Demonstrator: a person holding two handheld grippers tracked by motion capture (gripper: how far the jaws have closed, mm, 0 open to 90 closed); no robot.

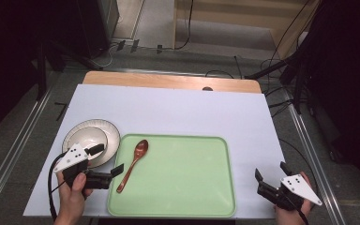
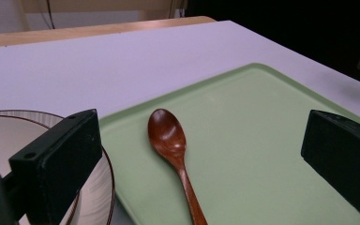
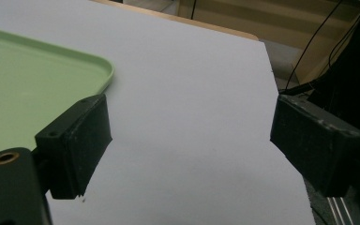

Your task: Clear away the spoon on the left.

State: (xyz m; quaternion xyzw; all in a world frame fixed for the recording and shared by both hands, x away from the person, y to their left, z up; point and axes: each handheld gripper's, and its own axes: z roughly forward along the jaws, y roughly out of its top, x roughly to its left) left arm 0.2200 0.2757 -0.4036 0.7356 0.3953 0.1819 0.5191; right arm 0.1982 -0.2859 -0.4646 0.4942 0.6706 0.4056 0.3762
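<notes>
High view, spoon (image 1: 133, 164) near tray (image 1: 187, 187) edge

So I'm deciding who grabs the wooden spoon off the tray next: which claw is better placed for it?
Left. The left claw hangs open right beside the spoon at the tray's left edge, and the spoon lies between its jaws in the left gripper view. The right claw sits open off the tray's far side.
</notes>
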